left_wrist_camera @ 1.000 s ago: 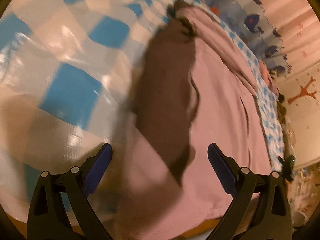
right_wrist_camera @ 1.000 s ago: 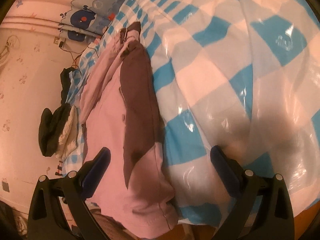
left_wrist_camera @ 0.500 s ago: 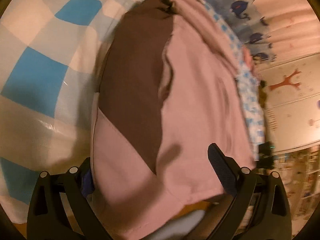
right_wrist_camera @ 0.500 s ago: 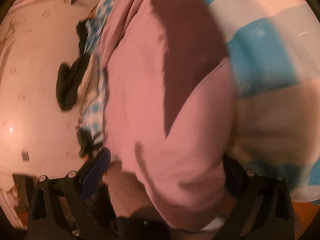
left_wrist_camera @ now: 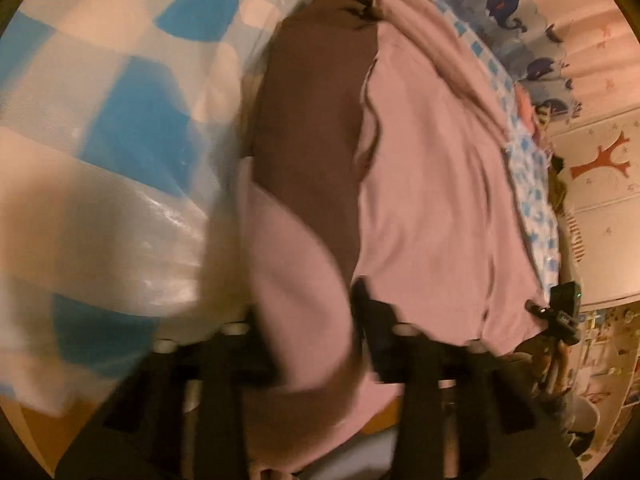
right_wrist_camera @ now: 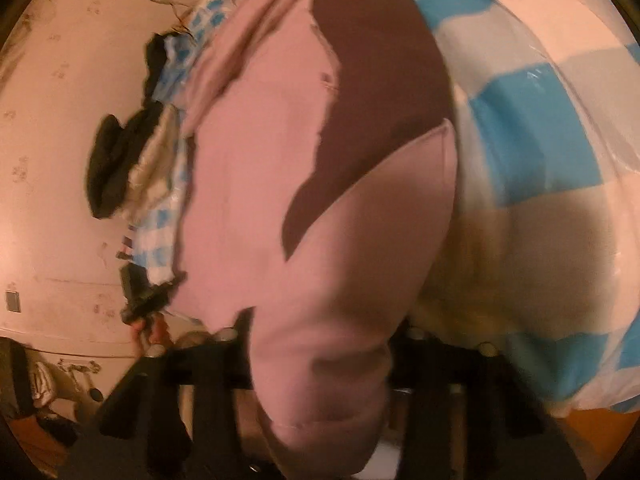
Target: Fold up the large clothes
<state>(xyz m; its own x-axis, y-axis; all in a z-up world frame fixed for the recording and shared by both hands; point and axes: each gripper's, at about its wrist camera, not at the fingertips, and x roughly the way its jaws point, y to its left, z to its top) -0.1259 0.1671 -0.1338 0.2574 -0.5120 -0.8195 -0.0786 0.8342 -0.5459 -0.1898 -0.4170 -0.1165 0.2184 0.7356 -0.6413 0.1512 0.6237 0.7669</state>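
Observation:
A large pink garment [left_wrist_camera: 432, 184] with a dark brown panel [left_wrist_camera: 316, 128] lies on a blue-and-white checked sheet [left_wrist_camera: 132, 128]. My left gripper [left_wrist_camera: 308, 344] is shut on the garment's near hem, pink cloth bunched between its fingers. In the right wrist view the same pink garment [right_wrist_camera: 256, 152] with its brown panel [right_wrist_camera: 380, 80] fills the middle. My right gripper [right_wrist_camera: 320, 352] is shut on another part of the near hem, the cloth hanging over the fingers. Both views are blurred.
The checked sheet [right_wrist_camera: 540, 120] has a shiny plastic cover. Dark and pale clothes [right_wrist_camera: 120, 160] lie piled at the bed's far edge by a pink wall. A blue whale-print cloth [left_wrist_camera: 508, 12] hangs beyond the bed. The bed's wooden edge [right_wrist_camera: 600, 420] shows nearby.
Both grippers moved in onto the garment's near hem and went from open to shut on it. The cloth now bunches up between the fingers.

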